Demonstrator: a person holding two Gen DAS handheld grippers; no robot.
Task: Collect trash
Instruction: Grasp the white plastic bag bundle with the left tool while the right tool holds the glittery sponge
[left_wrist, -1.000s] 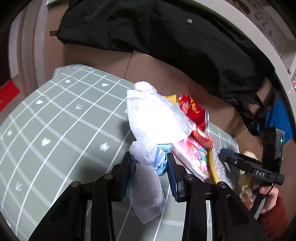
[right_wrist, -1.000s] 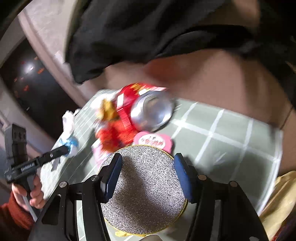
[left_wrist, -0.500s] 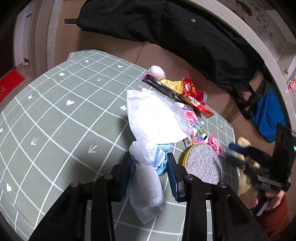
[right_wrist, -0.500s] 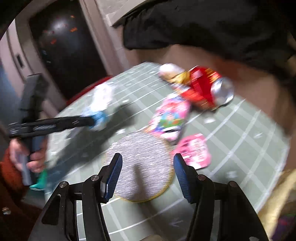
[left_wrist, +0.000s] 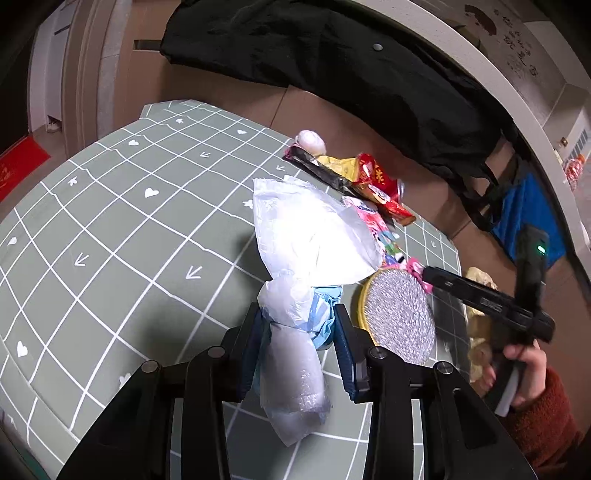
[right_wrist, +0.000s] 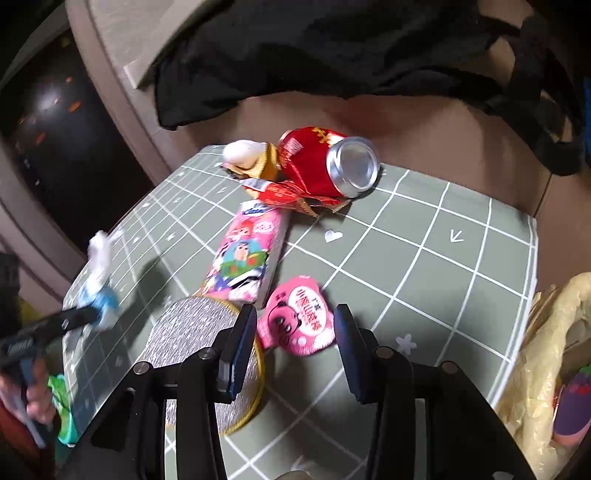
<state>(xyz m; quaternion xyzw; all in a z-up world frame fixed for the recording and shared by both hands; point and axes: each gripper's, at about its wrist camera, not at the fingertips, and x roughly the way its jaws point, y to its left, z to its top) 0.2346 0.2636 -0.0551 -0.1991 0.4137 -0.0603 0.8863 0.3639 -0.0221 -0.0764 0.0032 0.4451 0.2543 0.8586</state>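
A grey-green tabletop (right_wrist: 424, 266) with a white grid, hearts and arrows sits before a black garment (left_wrist: 351, 70) draped behind it. Taking the round glittery silver lid (right_wrist: 192, 332) as landmark: beyond it lies a pink cartoon snack pack (right_wrist: 247, 254), and farther beyond a crushed red can (right_wrist: 325, 162) on red and yellow wrappers. A pink heart-shaped wrapper (right_wrist: 299, 317) lies just right of the lid. The left hand-held gripper (left_wrist: 299, 328), left of the lid, pinches a bundle of white and blue plastic bags (left_wrist: 295, 258). The right hand-held gripper (right_wrist: 293, 332) is closing, its jaws either side of the pink wrapper, not pressing it.
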